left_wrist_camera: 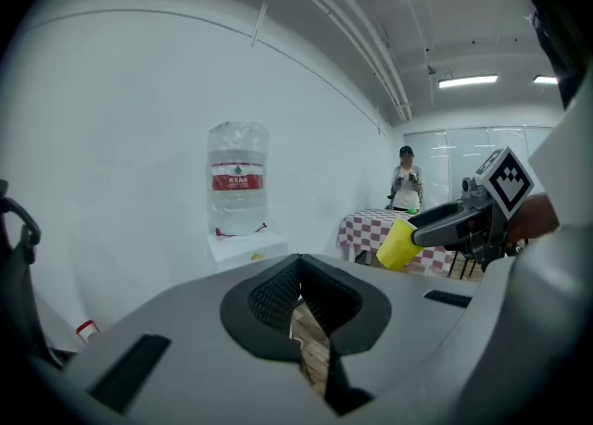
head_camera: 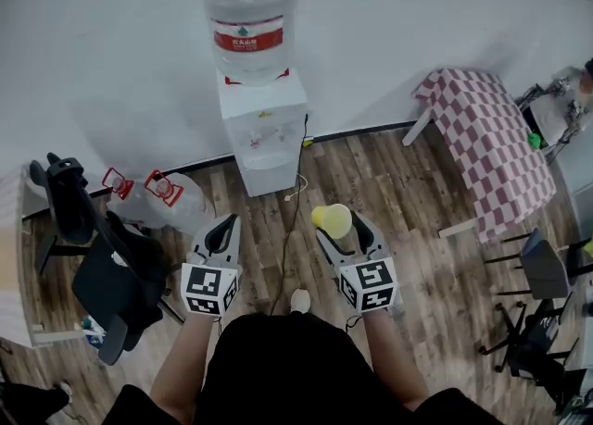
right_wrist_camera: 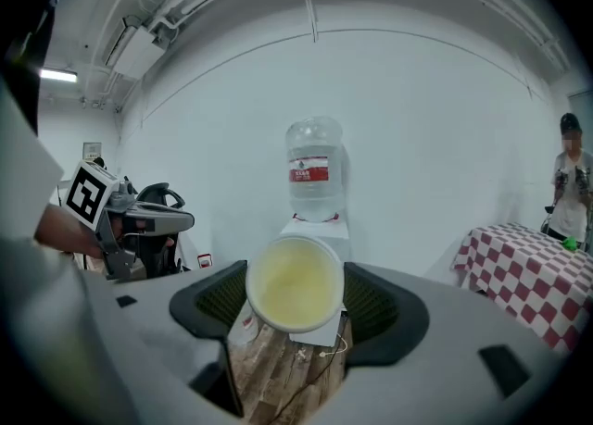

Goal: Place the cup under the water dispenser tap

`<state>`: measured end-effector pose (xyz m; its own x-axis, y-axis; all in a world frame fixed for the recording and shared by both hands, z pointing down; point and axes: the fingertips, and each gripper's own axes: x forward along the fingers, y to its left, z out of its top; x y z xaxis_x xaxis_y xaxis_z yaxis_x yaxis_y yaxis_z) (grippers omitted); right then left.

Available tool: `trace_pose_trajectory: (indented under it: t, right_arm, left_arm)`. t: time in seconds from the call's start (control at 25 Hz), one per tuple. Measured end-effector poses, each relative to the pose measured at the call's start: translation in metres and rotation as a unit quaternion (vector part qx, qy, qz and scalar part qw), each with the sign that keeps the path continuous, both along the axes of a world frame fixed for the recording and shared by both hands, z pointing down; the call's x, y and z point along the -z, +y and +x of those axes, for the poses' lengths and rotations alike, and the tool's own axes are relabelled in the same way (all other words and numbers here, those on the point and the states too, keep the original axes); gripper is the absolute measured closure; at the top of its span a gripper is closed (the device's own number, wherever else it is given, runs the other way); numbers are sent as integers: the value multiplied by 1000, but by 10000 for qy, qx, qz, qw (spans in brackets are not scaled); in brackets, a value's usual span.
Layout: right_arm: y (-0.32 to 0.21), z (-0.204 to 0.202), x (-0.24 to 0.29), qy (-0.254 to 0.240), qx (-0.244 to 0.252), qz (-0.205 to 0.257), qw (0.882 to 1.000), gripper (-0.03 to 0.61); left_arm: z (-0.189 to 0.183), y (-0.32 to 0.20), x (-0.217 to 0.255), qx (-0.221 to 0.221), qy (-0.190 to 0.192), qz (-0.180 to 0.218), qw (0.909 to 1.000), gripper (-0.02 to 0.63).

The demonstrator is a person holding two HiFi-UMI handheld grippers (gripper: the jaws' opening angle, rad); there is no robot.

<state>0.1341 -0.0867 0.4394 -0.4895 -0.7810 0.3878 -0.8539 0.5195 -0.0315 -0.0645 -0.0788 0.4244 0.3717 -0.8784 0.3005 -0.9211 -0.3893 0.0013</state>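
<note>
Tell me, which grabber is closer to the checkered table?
Right. The right gripper, holding the yellow cup, is on the side toward the checkered table; the left gripper is farther from it.

Soft, even white light from ceiling strip lights (left_wrist_camera: 468,81) at the upper right of the left gripper view fills the room, shadows on the floor (head_camera: 417,219) are faint, both gripper views bulge and darken toward their edges, and the close cup (right_wrist_camera: 295,284) looks blurred.
</note>
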Motion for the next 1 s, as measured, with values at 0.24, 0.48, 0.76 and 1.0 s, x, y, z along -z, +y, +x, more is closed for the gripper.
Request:
trace_pose_trajectory:
  t: [0.24,0.48,0.76,1.0]
  right_arm:
    - [-19,21,-20,-15,309,-170,9994,242]
    - [-33,27,-36,-30,451,-361,9983,241]
    - [-61,11,-54,73,587,-481,9971,242]
    - [-105,-20,-87,230,597,-540,9965,241]
  left_arm:
    - [22,-6,-8,262,-97,-131,9995,600]
    - [26,-4,-27,403,-155,-436,9981,600]
    - [23,-17,-51,447,-62,-698,9965,600]
    - [2,-58,-78,421,19,-841,9956,600]
